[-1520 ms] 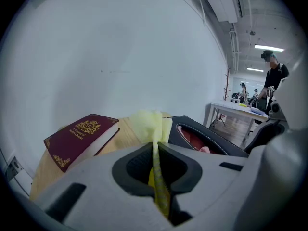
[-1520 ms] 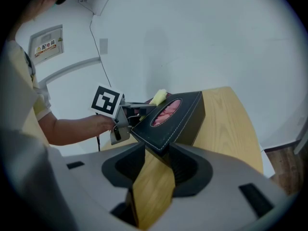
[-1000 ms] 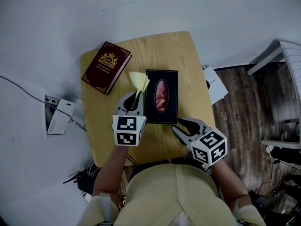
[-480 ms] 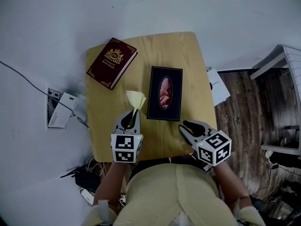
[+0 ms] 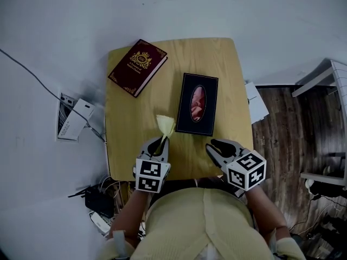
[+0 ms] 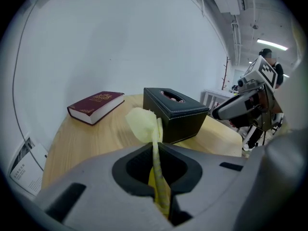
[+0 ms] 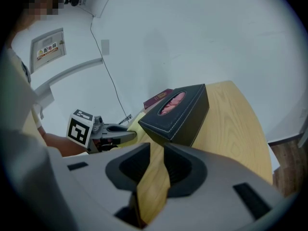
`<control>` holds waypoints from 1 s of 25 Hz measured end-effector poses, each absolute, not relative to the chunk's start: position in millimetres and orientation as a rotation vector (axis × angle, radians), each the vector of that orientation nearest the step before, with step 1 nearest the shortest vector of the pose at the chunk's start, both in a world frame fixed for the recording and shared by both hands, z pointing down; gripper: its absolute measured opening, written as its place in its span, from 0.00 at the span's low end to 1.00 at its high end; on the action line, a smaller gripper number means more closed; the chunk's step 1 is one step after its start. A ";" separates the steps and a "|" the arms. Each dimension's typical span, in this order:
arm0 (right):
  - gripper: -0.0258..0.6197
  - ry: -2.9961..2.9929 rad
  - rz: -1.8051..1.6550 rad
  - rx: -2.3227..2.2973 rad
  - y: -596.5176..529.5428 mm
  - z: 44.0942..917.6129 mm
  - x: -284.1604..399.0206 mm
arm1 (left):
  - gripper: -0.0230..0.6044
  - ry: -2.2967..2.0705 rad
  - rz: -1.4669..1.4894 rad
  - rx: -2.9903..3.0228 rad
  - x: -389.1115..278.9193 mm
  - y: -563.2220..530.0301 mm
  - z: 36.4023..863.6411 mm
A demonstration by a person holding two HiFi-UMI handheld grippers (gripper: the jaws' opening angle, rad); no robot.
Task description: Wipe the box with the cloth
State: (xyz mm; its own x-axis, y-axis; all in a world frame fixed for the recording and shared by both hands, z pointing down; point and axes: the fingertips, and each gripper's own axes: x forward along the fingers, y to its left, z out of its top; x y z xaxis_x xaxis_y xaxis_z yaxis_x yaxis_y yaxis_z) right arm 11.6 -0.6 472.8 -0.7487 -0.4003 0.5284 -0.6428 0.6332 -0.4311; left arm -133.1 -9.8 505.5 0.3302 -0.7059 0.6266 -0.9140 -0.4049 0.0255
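A black tissue box [image 5: 198,104] with an oval opening lies on the wooden table [image 5: 135,123]. In the left gripper view the box [image 6: 174,113] sits just beyond the jaws. My left gripper [image 5: 157,142] is near the table's front edge, left of the box and apart from it. It is shut on a yellow cloth [image 5: 165,125], whose loose end [image 6: 143,124] sticks up past the jaws. My right gripper [image 5: 214,147] hovers at the front edge below the box's near end. Its jaws stand narrowly open with nothing between them, and the box [image 7: 178,113] lies ahead.
A dark red book [image 5: 137,66] lies at the table's far left corner. On the floor to the left are a white adapter box [image 5: 75,118] and cables. White papers [image 5: 256,104] and white furniture [image 5: 325,72] are on the right over dark wood flooring.
My left gripper has drawn back with the cloth from beside the box toward the table's front edge. The right gripper stayed in place and its jaws narrowed.
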 end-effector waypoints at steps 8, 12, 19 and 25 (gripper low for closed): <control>0.19 -2.457 0.893 0.855 5.5 474.9 16.6 | 0.08 -1.259 0.807 2.262 -102.8 2.9 520.8; 0.19 -2.453 0.909 0.882 6.5 475.4 21.8 | 0.08 -1.175 0.819 2.316 -80.5 -1.3 521.3; 0.19 -2.457 0.923 0.927 7.1 472.2 28.2 | 0.08 -1.043 0.821 2.386 -44.6 -4.7 524.2; 0.19 -2.445 0.941 0.970 7.9 473.6 39.5 | 0.08 -0.920 0.860 2.440 -16.3 -2.2 527.1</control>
State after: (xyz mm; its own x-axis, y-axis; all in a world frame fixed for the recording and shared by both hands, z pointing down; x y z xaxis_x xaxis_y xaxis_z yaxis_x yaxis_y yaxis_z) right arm 39.5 7.9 473.6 -0.7060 -0.4746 0.5257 -0.7045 0.5459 -0.4534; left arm -16.3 -2.2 527.1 0.5957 -0.4514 0.6644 -0.6932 -0.7068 0.1412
